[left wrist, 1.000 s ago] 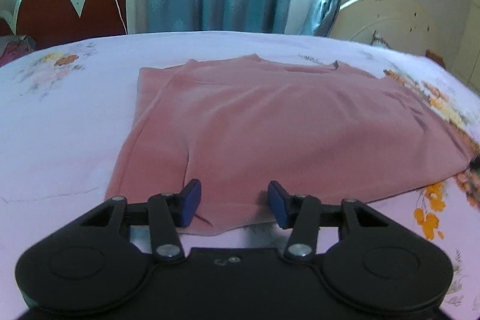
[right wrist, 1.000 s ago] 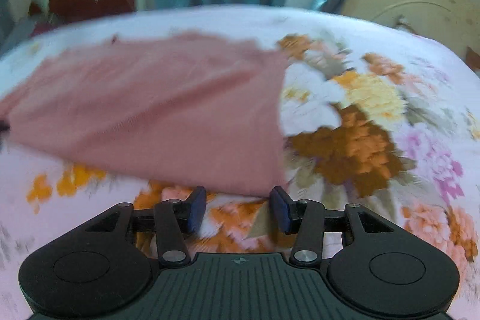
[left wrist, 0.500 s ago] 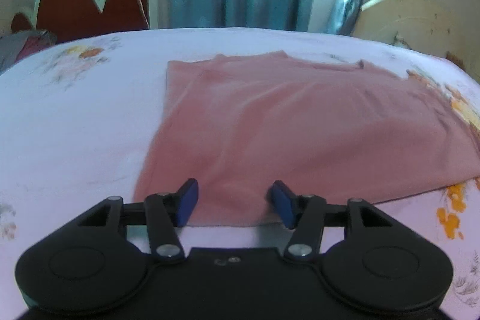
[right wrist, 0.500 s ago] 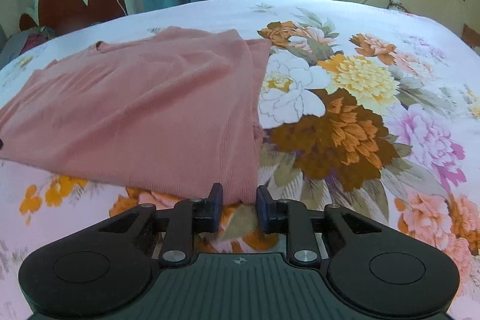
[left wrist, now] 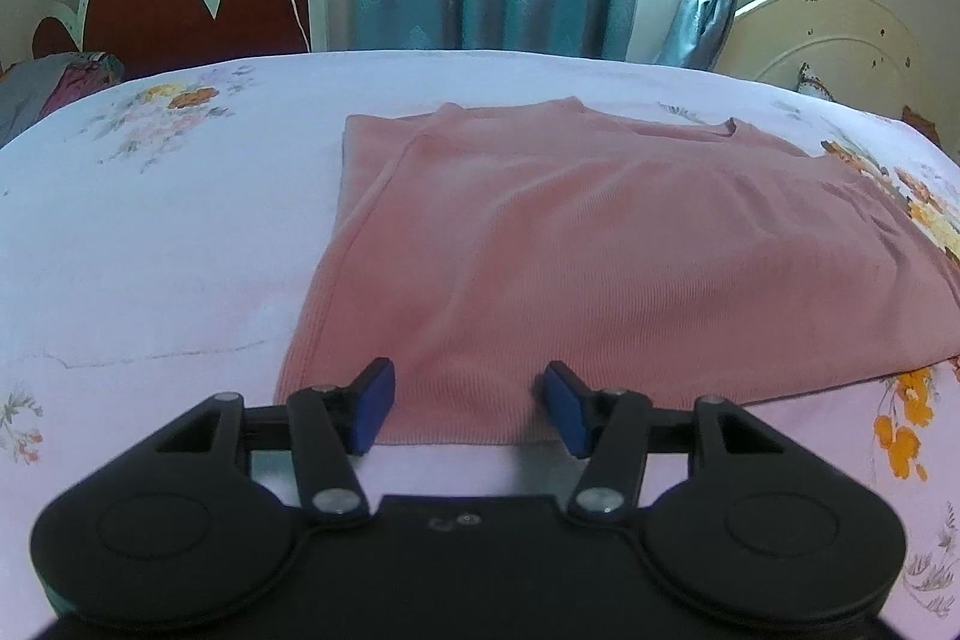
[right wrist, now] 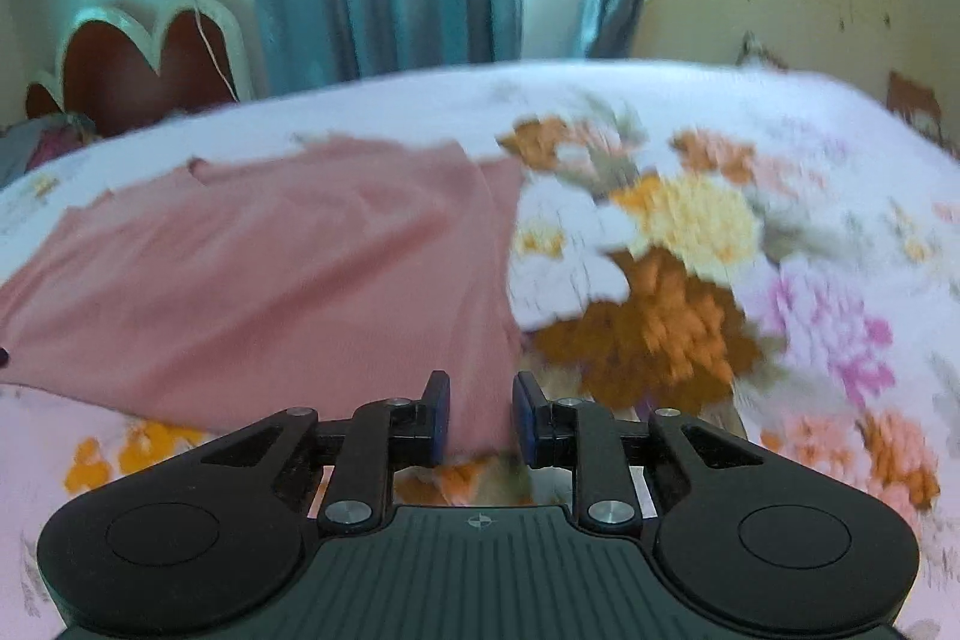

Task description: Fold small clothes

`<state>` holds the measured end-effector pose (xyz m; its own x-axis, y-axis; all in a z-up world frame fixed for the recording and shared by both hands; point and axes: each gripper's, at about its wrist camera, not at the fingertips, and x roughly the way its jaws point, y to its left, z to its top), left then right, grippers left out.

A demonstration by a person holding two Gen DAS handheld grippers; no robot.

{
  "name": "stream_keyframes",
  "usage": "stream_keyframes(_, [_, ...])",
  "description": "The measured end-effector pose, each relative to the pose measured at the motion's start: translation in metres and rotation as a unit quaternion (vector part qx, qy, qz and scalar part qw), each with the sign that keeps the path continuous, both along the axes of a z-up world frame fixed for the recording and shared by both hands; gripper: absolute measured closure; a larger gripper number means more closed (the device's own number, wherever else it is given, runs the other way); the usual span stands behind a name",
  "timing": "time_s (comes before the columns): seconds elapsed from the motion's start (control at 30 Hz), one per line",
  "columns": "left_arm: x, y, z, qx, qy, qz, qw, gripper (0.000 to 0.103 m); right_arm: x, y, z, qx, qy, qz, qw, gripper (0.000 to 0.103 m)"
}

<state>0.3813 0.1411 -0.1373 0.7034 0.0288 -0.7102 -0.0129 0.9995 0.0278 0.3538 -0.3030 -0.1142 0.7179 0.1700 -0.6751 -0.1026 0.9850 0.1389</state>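
Now, left gripper (left wrist: 468,403): jaws wide, astride the near hem, not pressing.
Right gripper (right wrist: 480,415): jaws narrow, shirt's corner between them; grip unclear.
Pink shirt (left wrist: 600,244): one, flat on the floral bedsheet (left wrist: 150,232).
Grippers: two.

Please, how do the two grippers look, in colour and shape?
Both are black plastic. The left gripper has two round lobes, jointed finger links with silver screws and blue pads; its centre plate is smooth. The right gripper has the same shape, but its centre plate is ribbed and bears a small cross-shaped mark. No cables or sleeves show.
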Motion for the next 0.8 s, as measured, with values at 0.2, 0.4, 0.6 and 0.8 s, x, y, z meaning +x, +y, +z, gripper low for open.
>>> stream_keyframes(0.2, [0.0,0.001,0.0,0.003,0.002,-0.001,1.0,0.047,0.005,0.011,-0.021,-0.039,0.055,0.022,0.997,0.079])
stream_keyframes(0.4, [-0.021,-0.002,0.016,0.019,-0.016,0.043,0.9988,0.011,-0.014,-0.005,-0.01,0.007,0.05,0.004,0.999,0.079])
stream_keyframes(0.6, [-0.061,0.01,0.012,-0.159,-0.017,0.08,0.984,0.039,-0.038,0.011,0.007,0.041,0.024,0.028,0.998,0.045])
stream_keyframes(0.8, [-0.06,0.052,-0.02,-0.365,-0.064,0.194,0.9084,0.044,-0.034,0.045,0.018,0.077,0.021,0.068,0.995,0.101])
